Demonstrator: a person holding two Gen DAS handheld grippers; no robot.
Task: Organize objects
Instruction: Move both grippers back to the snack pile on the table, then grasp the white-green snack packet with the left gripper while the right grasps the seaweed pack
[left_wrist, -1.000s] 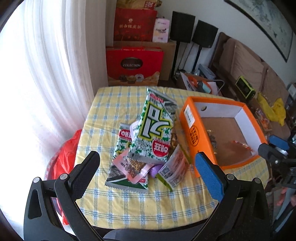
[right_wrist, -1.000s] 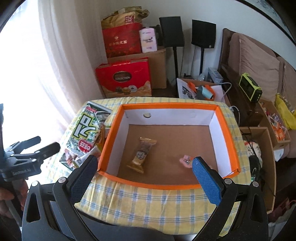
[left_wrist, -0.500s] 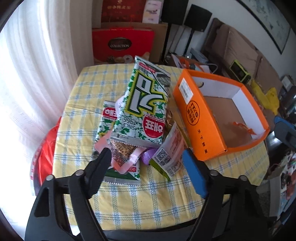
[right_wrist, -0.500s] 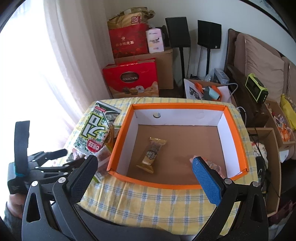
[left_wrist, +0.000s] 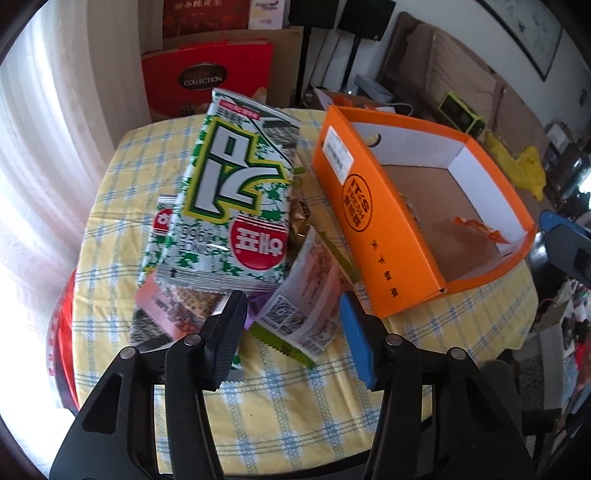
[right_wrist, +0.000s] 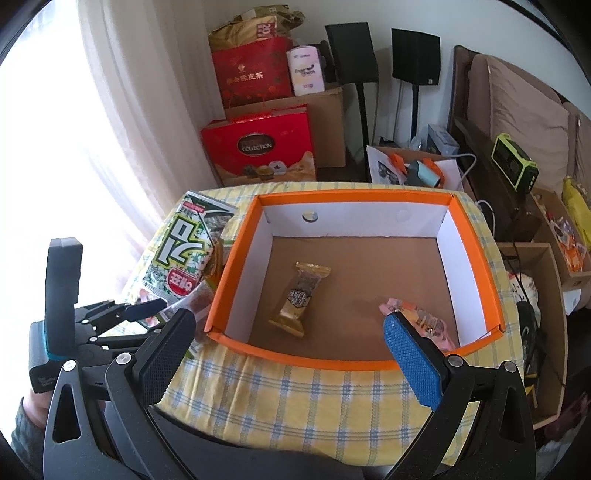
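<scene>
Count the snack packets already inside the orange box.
2. A gold-wrapped bar lies on the floor of the orange box, left of centre; a pink packet lies near the front right corner, partly behind the right gripper's blue finger. None other shows.

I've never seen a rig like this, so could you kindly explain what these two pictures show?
A person holds a two-finger gripper in each hand; each carries a camera looking along its fingers. One view is from the left gripper, the other from the right gripper. On the checked table lie a pile of snack packets and an orange box with a gold packet and a pink packet inside. The left jaws have just been closing around a small packet without gripping it yet. The right gripper is open and empty.
</scene>
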